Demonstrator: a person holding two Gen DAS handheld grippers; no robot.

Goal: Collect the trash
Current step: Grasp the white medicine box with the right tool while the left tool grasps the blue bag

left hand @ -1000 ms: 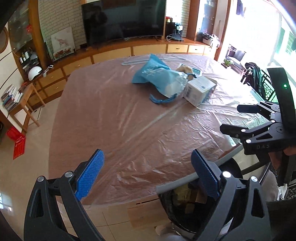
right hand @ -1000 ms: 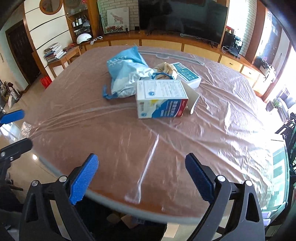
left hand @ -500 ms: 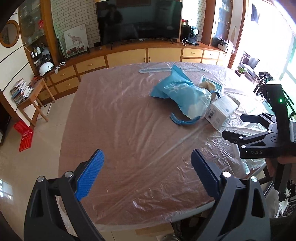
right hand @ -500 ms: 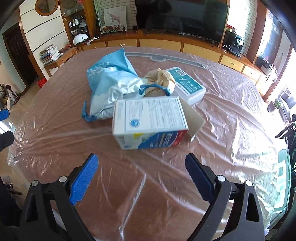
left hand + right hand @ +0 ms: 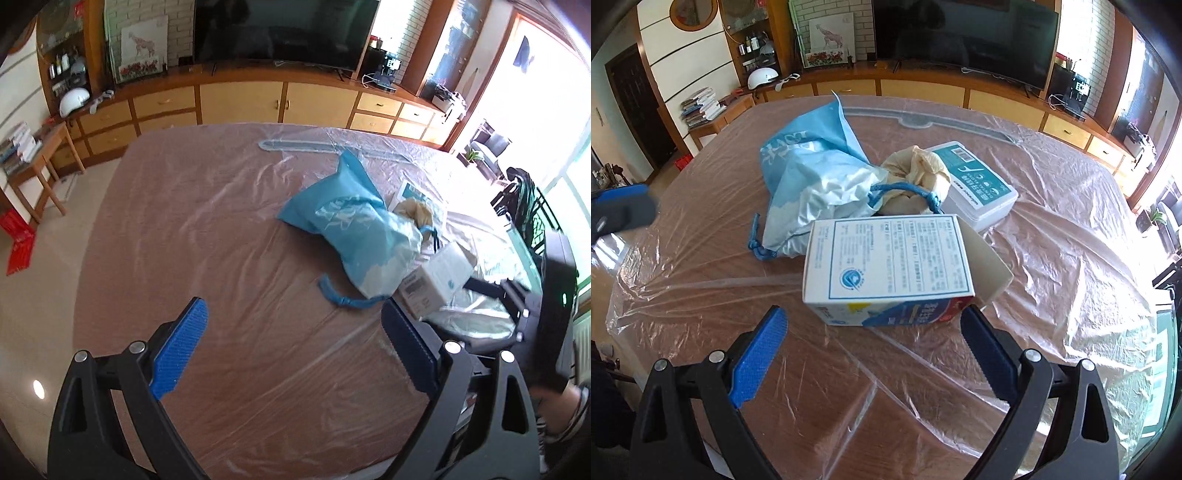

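A white carton (image 5: 890, 266) with its end flap hanging open lies on the plastic-covered table (image 5: 820, 398), just beyond my right gripper (image 5: 873, 332), which is open and empty. Behind the carton lie a blue and white drawstring bag (image 5: 812, 177), a crumpled beige bag (image 5: 919, 173) and a flat white and teal box (image 5: 975, 181). In the left wrist view my left gripper (image 5: 295, 332) is open and empty above the table, short of the drawstring bag (image 5: 354, 229) and the carton (image 5: 436, 284). The right gripper's body (image 5: 532, 314) shows beside the carton.
Wooden cabinets (image 5: 243, 99) with a television (image 5: 280, 33) line the far wall. A small wooden side table (image 5: 40, 155) with books stands at the left. A dark chair (image 5: 524, 199) stands by the bright window at the right. A person's shoe (image 5: 569, 413) shows low right.
Both grippers have moved forward over the table toward the trash. The carton has grown much larger in the right wrist view and now sits just past the right fingertips. Both stay open.
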